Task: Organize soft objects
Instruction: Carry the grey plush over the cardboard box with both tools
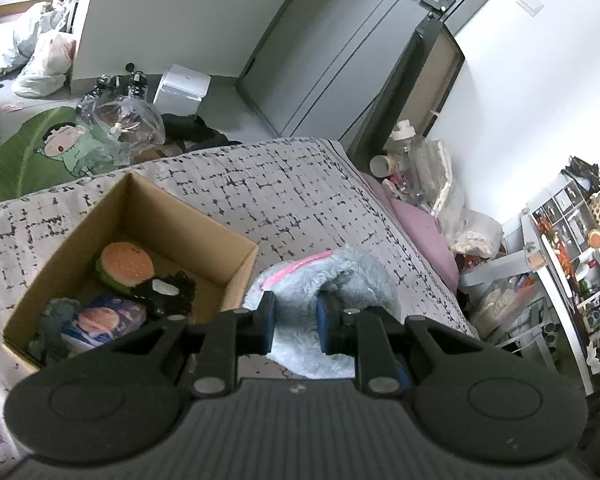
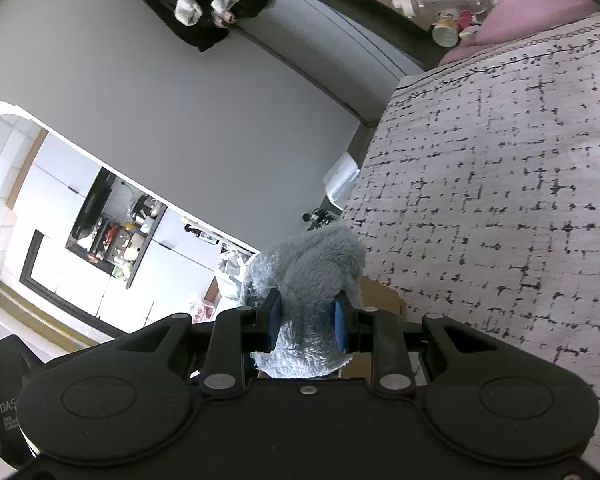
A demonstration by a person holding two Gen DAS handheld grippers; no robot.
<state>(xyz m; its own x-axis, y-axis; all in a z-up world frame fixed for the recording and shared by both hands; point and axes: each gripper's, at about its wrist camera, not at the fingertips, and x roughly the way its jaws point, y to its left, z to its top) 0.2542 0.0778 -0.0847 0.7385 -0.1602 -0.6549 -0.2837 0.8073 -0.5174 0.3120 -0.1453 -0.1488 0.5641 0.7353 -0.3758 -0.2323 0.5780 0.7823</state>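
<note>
Right now both claws hold the same fluffy grey-blue plush toy [image 1: 332,280]. The left claw [image 1: 296,326] has its two blue pads pressed into the soft fur, one on each side, so it is clamped on the toy. The right claw [image 2: 307,326] is clamped on the toy [image 2: 312,276] too, with fur bulging out between its blue pads. A pink strip [image 1: 296,266] runs along the top of the toy.

The toy is above the bed [image 1: 284,196], just beside the cardboard box [image 1: 236,276]. The bed has a pale cover with small black marks all over it. The box sits on the bed with its top open.

Inside the box there are soft things already. A plush hamburger [image 1: 126,266] lies near the middle. A black fuzzy thing [image 1: 168,294] with a white patch touches the hamburger. A blue pillow-like thing with a planet picture [image 1: 108,318] lies at the near side, and a dark grey fuzzy thing [image 1: 54,320] is beside it in the corner.

Beyond the bed, a green blanket with a cartoon face [image 1: 56,148] lies on the floor, with a clear plastic bag [image 1: 120,116] on it. A pink pillow [image 1: 416,216] sits at the far side of the bed. A clear bottle with a white cap [image 1: 408,148] stands near that pillow. In the right claw's view, black clothes and white socks [image 2: 204,4] hang on the grey wardrobe [image 2: 320,32].
</note>
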